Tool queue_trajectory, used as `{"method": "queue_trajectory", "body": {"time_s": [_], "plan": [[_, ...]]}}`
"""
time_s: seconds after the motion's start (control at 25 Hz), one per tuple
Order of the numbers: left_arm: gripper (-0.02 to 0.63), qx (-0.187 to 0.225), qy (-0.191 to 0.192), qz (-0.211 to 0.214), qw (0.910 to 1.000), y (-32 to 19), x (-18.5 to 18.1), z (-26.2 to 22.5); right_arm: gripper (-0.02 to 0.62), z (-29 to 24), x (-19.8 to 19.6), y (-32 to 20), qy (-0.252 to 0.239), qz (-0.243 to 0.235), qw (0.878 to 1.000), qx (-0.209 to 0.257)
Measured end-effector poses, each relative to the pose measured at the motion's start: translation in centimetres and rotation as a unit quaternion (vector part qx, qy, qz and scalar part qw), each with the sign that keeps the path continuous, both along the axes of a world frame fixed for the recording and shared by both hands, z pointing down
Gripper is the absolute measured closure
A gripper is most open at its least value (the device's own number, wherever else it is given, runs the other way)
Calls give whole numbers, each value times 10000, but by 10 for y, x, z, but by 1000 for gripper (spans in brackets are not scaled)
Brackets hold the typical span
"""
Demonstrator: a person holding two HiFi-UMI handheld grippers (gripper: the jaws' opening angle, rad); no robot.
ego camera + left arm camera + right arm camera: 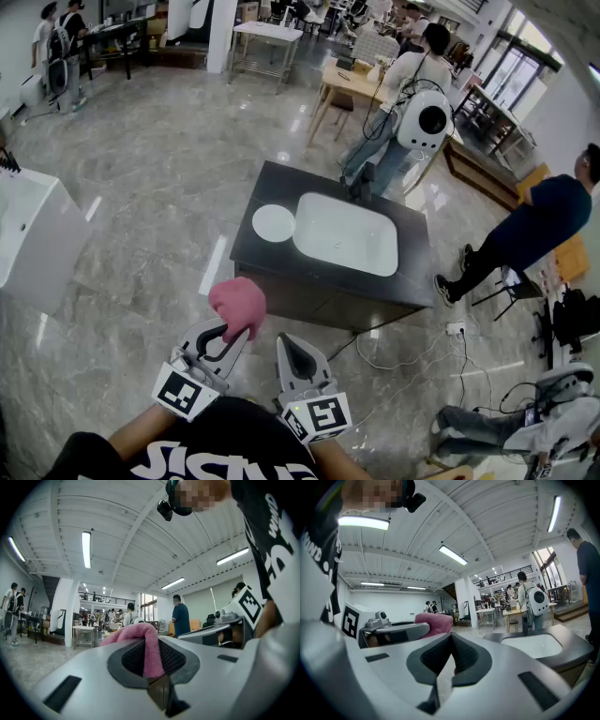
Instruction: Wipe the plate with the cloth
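Left gripper (225, 333): jaws pinching pink cloth (238, 305), which bunches above the tips. Right gripper (298, 354): jaws pressed together, nothing between. Plate (273, 223) on counter (277, 183), at 9 o'clock of basin (345, 234); only the head view shows it.

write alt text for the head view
Seen from above, the left claw grips a pink cloth while the right claw is shut and empty. Ahead, a white plate lies beside a white basin on a dark table.

Cloth (140, 632) tail hidden between left gripper (151, 667) fingers (180, 657); plate (274, 223) surface too small.
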State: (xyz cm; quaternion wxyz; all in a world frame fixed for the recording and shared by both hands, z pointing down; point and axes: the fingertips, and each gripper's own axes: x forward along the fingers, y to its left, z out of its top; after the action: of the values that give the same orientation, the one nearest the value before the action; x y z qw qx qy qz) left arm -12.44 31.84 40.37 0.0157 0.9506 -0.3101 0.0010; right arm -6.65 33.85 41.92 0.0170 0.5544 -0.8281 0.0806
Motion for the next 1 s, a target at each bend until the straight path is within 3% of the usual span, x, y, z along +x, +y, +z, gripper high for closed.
{"method": "queue_trajectory", "body": {"time_s": [0.56, 1.0], "plan": [[552, 4, -13, -43, 10000, -2, 2, 3, 576, -3, -5, 6, 13, -307, 9995, 124], [552, -14, -23, -449, 9990, -6, 14, 7, 575, -3, 26, 24, -54, -458, 9988, 134]]}}
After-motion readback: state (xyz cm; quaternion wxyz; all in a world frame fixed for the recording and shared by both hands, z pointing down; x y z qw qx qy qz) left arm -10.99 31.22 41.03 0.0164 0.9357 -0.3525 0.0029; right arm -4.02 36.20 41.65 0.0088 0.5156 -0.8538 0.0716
